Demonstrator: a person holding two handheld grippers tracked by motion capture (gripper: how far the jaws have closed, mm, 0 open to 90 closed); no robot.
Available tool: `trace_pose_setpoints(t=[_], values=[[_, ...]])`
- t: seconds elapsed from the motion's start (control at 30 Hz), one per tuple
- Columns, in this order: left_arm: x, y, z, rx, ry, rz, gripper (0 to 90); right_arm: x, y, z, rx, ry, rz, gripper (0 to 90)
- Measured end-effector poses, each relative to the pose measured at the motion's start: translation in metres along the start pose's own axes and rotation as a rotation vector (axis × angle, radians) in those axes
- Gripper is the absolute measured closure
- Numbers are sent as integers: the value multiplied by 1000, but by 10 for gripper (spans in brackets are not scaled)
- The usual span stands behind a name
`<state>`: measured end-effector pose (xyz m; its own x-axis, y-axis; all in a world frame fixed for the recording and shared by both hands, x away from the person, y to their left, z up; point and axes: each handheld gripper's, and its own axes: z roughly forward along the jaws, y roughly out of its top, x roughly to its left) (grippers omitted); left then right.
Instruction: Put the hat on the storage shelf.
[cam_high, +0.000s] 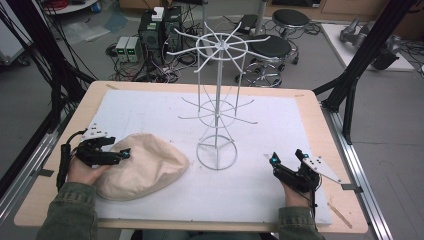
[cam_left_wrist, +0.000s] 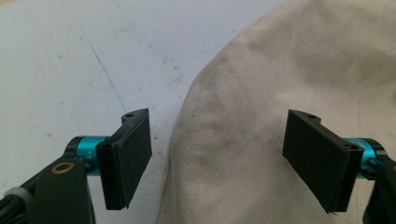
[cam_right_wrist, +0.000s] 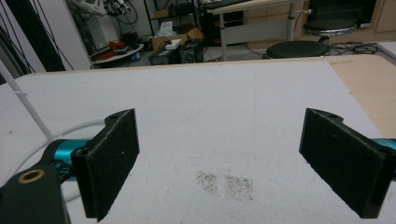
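Observation:
A beige cloth cap (cam_high: 142, 167) lies slumped on the white mat (cam_high: 145, 107) at the front left. My left gripper (cam_high: 116, 148) stands open at the cap's left edge. In the left gripper view the cap (cam_left_wrist: 280, 79) fills the space between the jaws of the left gripper (cam_left_wrist: 217, 158); whether they touch it I cannot tell. A white wire rack (cam_high: 218, 100) with radial arms stands upright mid-table. My right gripper (cam_high: 287, 157) rests open at the front right, nothing between its jaws. In the right gripper view the right gripper (cam_right_wrist: 219, 158) looks over bare mat, with the rack's base ring (cam_right_wrist: 86, 126) at left.
The mat lies on a wooden table (cam_high: 312, 115). Black frame posts (cam_high: 350, 95) flank the table. Stools (cam_high: 270, 50), computers (cam_high: 157, 32) and cables sit on the floor behind. A small stain (cam_right_wrist: 226, 183) marks the mat.

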<state>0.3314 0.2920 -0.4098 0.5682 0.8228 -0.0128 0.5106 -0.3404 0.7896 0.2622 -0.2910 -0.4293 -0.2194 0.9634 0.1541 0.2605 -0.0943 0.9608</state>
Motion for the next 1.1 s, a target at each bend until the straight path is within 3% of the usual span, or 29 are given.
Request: trace_pose_setpoints(t=[0.1, 0.27, 0.3, 0.33, 0.57, 0.77, 0.9, 1.0, 1.1], values=[[1, -1, 6, 31, -4, 4, 239, 0, 0, 0, 0, 1, 3, 111], [-4, -1, 23, 205, -2, 64, 239, 0, 0, 0, -2, 1, 1, 111], [-4, -1, 23, 205, -2, 64, 239, 0, 0, 0, -2, 1, 2, 111], [-5, -1, 28, 248, 2, 79, 239, 0, 0, 0, -1, 1, 2, 111], [0, -2, 31, 284, -19, 32, 257, 0, 0, 0, -2, 4, 6, 111], [-1, -2, 30, 288, -18, 21, 290, 0, 0, -1, 0, 4, 7, 111], [-3, -6, 25, 253, -11, 24, 445, -1, 0, -1, -8, 12, 14, 111], [-4, -5, 22, 247, 17, 36, 688, -1, 0, -1, -8, 19, 28, 111], [-13, 0, 21, 274, 103, 133, 758, -1, 0, -1, -9, 18, 27, 111]])
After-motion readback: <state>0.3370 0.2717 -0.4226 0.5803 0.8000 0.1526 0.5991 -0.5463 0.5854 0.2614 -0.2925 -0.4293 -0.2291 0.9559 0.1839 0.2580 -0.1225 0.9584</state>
